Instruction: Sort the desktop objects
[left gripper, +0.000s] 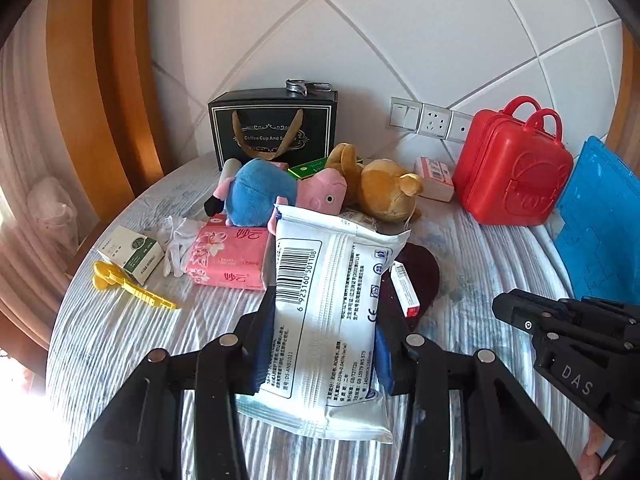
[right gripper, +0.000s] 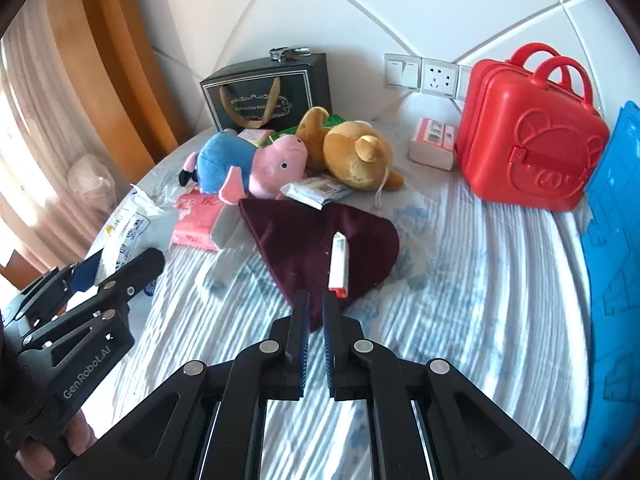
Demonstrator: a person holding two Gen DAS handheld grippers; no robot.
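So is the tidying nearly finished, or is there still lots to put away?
Not nearly. Nothing looks sorted yet. The left gripper holds a white wipes packet; the right gripper is shut and empty. The plush pig, teddy bear, pink tissue pack and yellow clip still lie scattered.

— Where from the suitcase (right gripper: 528,132)?
— Left of suitcase: small box (right gripper: 434,144), then bear toy (right gripper: 356,152), then pig toy (right gripper: 248,164), touching each other.
— Behind the toys?
— Gift box (right gripper: 268,92), against the wall, far left of suitcase.
— In front?
— Cloth (right gripper: 320,240), with a small tube (right gripper: 339,264) on it; tissue pack (right gripper: 196,220) further left.
— Right of suitcase?
— Mat (right gripper: 612,240), just beside.
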